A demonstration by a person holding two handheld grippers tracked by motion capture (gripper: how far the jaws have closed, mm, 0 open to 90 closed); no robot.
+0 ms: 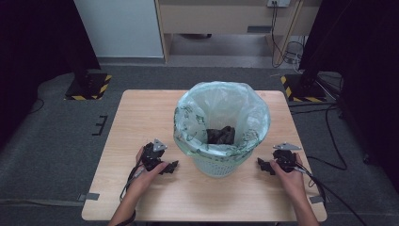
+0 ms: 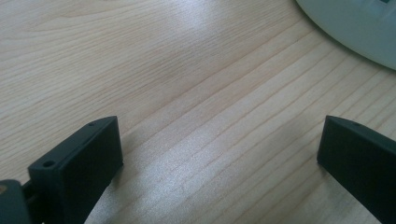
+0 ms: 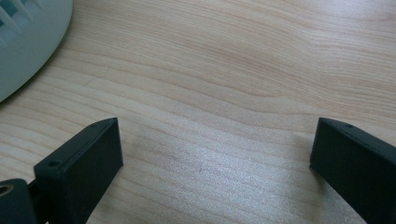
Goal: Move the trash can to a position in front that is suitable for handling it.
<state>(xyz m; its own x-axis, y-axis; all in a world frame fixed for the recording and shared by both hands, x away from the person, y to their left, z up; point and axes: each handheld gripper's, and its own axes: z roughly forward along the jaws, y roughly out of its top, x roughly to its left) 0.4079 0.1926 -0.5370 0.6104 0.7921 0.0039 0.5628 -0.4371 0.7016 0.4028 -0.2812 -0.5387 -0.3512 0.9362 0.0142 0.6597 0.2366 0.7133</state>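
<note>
Item one: wastebasket (image 1: 221, 165), pale slatted plastic, round, standing at the middle of the desk (image 1: 141, 113) between our two hands. Its curved base shows at the top right of the left gripper view (image 2: 355, 28) and the top left of the right gripper view (image 3: 28, 42).

Item two: bin liner (image 1: 221, 110), thin translucent greenish film with dark printed markings, crinkled, folded out over the rim and billowing wide above it.

Item three: dark crumpled object (image 1: 221, 135) lying low inside the liner; we cannot tell what it is.

Item four: left hand-held gripper (image 1: 170, 166), black, hard-edged blocky jaws, released and standing wide apart with nothing between them, resting low over bare wood just beside the basket.

Item five: right hand-held gripper (image 1: 262, 165), same build, likewise released and empty, near the basket's other side.

Item six: desk, light wood laminate, smooth, fine straight grain, faint sheen.

Risks, as we judge them: the film is slick and thin, so a pinch taken too shallow could slip off, and one taken too hard or dragged against the rim could tear it. The basket looks light; uneven pulls from our two sides could tip or slide it. The loose overhang could also catch on a jaw corner.
</note>
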